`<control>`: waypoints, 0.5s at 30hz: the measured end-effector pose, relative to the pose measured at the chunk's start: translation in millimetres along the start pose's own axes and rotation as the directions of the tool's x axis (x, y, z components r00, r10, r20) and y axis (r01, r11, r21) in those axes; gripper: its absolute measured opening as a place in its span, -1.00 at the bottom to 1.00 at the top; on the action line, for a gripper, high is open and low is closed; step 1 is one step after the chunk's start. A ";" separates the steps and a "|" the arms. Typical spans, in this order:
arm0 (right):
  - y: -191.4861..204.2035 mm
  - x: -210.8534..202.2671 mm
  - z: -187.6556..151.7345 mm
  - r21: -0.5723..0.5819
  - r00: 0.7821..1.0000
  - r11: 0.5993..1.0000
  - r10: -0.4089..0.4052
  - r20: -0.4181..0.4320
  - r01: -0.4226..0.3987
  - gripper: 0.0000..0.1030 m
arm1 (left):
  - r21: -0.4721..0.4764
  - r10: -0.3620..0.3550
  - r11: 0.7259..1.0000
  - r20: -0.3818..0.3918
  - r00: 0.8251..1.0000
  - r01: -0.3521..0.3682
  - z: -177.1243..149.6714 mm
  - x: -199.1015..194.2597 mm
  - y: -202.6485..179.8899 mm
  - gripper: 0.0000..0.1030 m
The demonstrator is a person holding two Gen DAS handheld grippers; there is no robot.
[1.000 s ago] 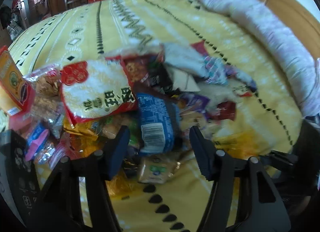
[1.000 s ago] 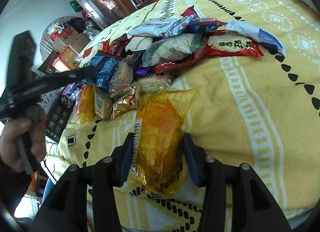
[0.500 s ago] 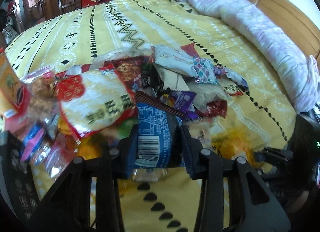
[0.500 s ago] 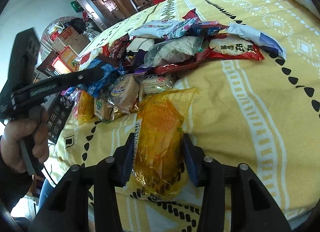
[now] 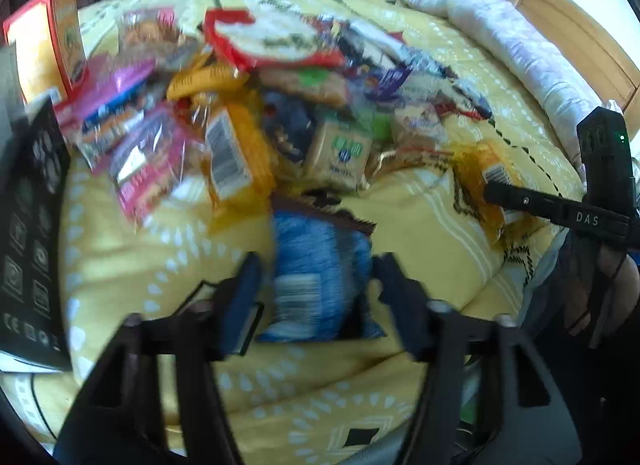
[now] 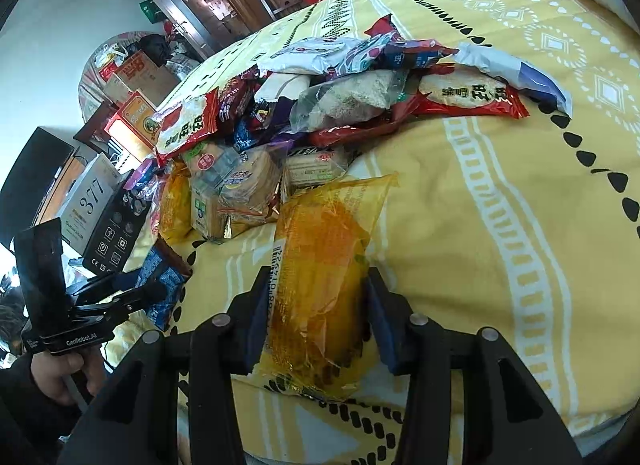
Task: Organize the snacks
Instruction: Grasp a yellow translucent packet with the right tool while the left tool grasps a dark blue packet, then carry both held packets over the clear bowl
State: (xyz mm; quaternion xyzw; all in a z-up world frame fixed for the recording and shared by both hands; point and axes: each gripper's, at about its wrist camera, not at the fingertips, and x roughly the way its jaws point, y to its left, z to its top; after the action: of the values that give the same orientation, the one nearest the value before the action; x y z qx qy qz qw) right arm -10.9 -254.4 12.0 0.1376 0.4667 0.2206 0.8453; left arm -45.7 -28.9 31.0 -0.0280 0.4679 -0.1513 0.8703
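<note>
A heap of snack packets lies on a yellow patterned bedspread; the heap also shows in the right wrist view. My left gripper is shut on a blue snack packet, pulled toward the near bed edge, away from the heap; the packet also shows in the right wrist view. My right gripper is shut on a yellow-orange transparent packet that rests on the bedspread in front of the heap. That packet also shows in the left wrist view.
A black box and an orange-red carton stand left of the heap. A rolled quilt lies along the wooden headboard. Boxes and a chair stand beyond the bed. Bare bedspread lies right of the heap.
My left gripper closed on the blue packet and drew it out of the heap toward the near bed edge. The right gripper stays shut on the yellow packet, hardly moved.
</note>
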 end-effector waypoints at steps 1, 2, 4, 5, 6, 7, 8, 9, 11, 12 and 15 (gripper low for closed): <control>0.8 -0.8 0.4 0.000 1.000 1.000 -0.007 -0.002 0.007 -0.02 | 0.014 0.016 1.000 0.025 1.000 -0.017 0.8 -3.0 -3.4 0.67; 2.6 -1.9 0.7 -0.005 1.000 1.000 -0.019 -0.005 0.019 0.02 | 0.027 0.034 0.999 0.049 0.998 -0.036 0.8 -5.3 -7.4 0.73; 7.4 -4.0 1.6 -0.022 0.999 0.999 -0.048 -0.008 0.048 0.11 | 0.046 0.056 0.997 0.057 0.997 -0.058 2.6 -1.2 -12.4 0.75; 11.4 -4.8 2.2 -0.029 0.998 0.998 -0.057 -0.012 0.056 0.20 | 0.052 0.061 0.997 0.049 0.997 -0.064 2.2 1.6 -12.2 0.75; 14.3 -5.2 2.2 -0.037 0.998 0.997 -0.063 -0.014 0.063 0.22 | 0.057 0.081 0.995 0.039 0.996 -0.083 0.5 6.5 -11.4 0.75; 17.8 -5.8 1.9 -0.048 0.997 0.996 -0.074 -0.014 0.073 0.22 | 0.057 0.097 0.994 0.029 0.995 -0.098 -0.8 10.5 -11.0 0.73; 23.9 -5.6 1.5 -0.068 0.995 0.993 -0.093 -0.016 0.092 0.25 | 0.053 0.106 0.993 0.015 0.994 -0.107 -1.6 16.0 -10.5 0.72; 26.6 -4.7 1.1 -0.080 0.994 0.991 -0.108 -0.019 0.106 0.27 | 0.045 0.112 0.993 -0.001 0.994 -0.112 -2.8 20.5 -8.6 0.66; 30.7 1.2 -0.2 -0.106 0.987 0.982 -0.158 -0.027 0.154 0.28 | 0.038 0.116 0.993 -0.016 0.993 -0.115 -6.9 26.0 -5.2 0.58; 30.0 3.8 -0.6 -0.108 0.985 0.980 -0.169 -0.030 0.165 0.27 | 0.044 0.120 0.992 -0.015 0.993 -0.119 -8.6 26.9 -5.5 0.53; 25.4 9.2 -2.6 -0.096 0.981 0.978 -0.190 -0.039 0.185 0.09 | 0.057 0.110 0.992 -0.020 0.994 -0.109 -8.1 25.2 -8.3 -0.06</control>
State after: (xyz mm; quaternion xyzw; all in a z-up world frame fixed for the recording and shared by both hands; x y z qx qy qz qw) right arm -15.0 -227.8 15.1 0.0486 0.4870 0.1645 0.8564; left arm -41.3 -43.4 7.7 0.0237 0.4744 -0.1165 0.8722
